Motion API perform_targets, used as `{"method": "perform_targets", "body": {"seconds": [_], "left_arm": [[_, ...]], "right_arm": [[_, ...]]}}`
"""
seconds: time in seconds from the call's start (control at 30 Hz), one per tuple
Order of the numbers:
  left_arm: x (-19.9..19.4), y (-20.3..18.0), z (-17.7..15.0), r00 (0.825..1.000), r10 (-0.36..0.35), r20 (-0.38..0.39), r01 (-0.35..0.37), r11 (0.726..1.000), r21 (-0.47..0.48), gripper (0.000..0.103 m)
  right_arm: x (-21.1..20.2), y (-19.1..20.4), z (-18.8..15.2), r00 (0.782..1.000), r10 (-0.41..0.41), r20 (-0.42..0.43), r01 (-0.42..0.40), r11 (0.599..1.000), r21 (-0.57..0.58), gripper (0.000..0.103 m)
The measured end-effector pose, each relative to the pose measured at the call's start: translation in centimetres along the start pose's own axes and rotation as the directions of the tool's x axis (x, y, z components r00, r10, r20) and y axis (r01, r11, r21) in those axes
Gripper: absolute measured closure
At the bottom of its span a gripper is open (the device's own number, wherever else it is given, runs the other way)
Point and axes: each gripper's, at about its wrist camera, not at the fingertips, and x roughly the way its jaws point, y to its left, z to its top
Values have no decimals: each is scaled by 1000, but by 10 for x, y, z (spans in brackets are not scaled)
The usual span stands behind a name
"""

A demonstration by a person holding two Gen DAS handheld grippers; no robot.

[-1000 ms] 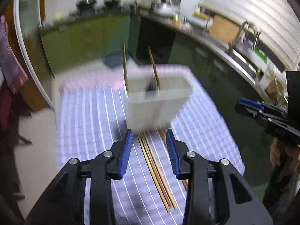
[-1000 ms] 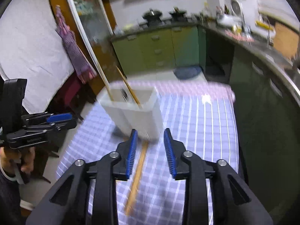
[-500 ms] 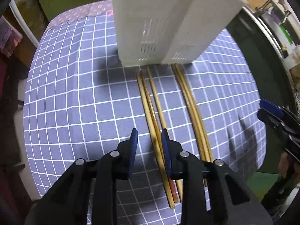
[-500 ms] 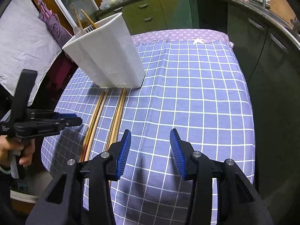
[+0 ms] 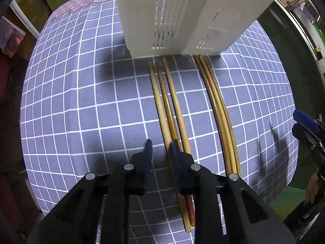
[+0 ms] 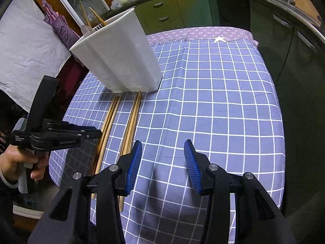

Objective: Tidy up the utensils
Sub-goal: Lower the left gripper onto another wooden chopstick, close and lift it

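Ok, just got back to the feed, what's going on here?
Wooden chopsticks lie in two bundles on the blue checked tablecloth in front of the white plastic utensil holder. The left hand-held gripper is open, low at the left bundle. The right hand-held gripper hovers open and empty over bare cloth.

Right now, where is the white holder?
The white holder stands on the checked cloth at the far ends of the chopsticks, ahead of the left gripper.
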Motion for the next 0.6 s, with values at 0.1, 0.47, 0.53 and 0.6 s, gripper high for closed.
{"method": "perform_targets", "body": {"seconds": [0.1, 0.47, 0.53, 0.6], "left_arm": [[6, -6, 4, 1000, 5, -12, -5, 1000, 0, 84], [13, -10, 13, 999, -29, -14, 29, 1000, -5, 95], [8, -5, 10, 999, -40, 14, 41, 999, -5, 95], [0, -1, 7, 998, -42, 47, 42, 999, -3, 95]], "right_arm": [[2, 2, -1, 1000, 2, -3, -2, 1000, -4, 59], [13, 9, 0, 999, -37, -40, 35, 998, -47, 59], [16, 12, 3, 998, -36, -51, 33, 998, -50, 59], [22, 15, 8, 997, -20, -71, 17, 999, -45, 59]]}}
